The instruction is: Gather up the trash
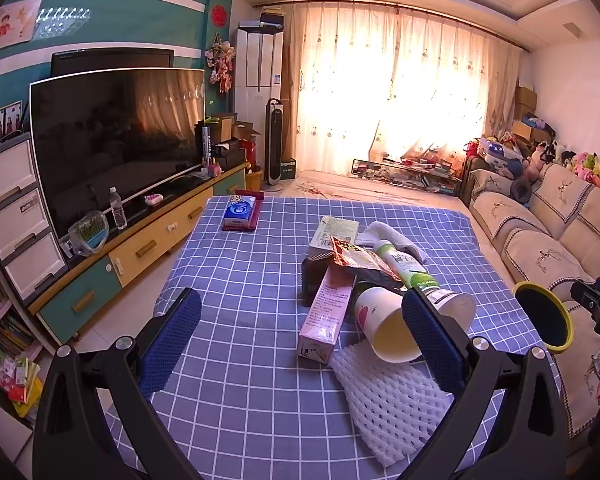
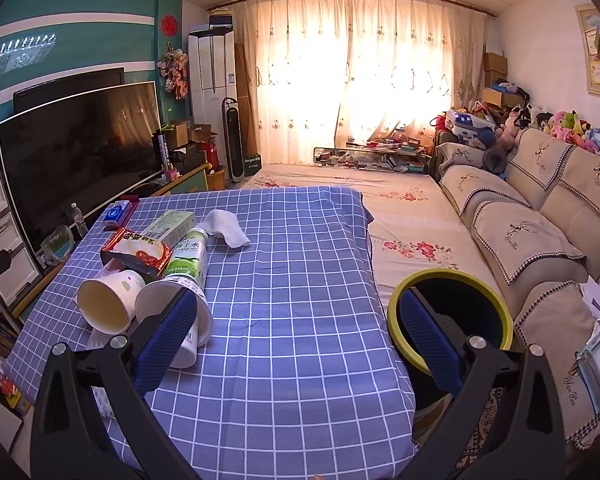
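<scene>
We hold our left gripper (image 1: 302, 344) tilted downward, its blue-padded fingers (image 1: 172, 344) spread wide with nothing pressed between them. Our right gripper (image 2: 300, 342) tilts down likewise, its fingers (image 2: 430, 344) equally wide apart and gripping nothing.

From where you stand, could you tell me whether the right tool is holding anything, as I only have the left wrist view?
Observer: No, the right tool is open, with nothing in it.
Operator: Thank you. And where exactly does the bin stand? I see only part of it.
Observer: The yellow-rimmed bin stands lower than the table, just off its right edge, between it and the sofa, and directly ahead of the right tool.
</scene>
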A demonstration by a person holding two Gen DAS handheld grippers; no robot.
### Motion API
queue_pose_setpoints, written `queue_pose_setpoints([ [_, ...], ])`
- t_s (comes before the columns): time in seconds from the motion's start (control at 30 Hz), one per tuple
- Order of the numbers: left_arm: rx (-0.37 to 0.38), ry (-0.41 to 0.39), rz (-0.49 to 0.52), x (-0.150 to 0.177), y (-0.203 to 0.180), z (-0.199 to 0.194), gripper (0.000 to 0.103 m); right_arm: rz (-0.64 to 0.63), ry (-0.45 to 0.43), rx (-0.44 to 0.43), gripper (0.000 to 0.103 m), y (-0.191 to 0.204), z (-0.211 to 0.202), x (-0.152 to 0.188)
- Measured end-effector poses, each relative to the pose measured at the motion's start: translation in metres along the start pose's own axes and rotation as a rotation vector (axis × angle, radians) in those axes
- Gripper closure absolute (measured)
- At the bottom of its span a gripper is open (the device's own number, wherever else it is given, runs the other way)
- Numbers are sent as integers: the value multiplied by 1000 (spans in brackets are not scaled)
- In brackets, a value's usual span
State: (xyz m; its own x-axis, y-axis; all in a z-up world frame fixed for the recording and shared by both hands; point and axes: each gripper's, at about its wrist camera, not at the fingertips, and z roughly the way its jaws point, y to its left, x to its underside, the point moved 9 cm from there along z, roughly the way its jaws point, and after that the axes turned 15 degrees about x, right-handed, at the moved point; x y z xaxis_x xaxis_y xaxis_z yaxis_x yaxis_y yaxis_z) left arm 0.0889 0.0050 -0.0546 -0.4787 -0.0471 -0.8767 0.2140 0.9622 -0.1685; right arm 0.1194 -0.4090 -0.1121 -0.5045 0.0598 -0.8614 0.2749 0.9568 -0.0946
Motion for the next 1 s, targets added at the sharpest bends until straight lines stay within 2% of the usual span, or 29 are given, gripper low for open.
queue_pose_setpoints([
  [1.0,29,42,-19,11,0,18,4,-6,45,-10,6,4,14,6],
])
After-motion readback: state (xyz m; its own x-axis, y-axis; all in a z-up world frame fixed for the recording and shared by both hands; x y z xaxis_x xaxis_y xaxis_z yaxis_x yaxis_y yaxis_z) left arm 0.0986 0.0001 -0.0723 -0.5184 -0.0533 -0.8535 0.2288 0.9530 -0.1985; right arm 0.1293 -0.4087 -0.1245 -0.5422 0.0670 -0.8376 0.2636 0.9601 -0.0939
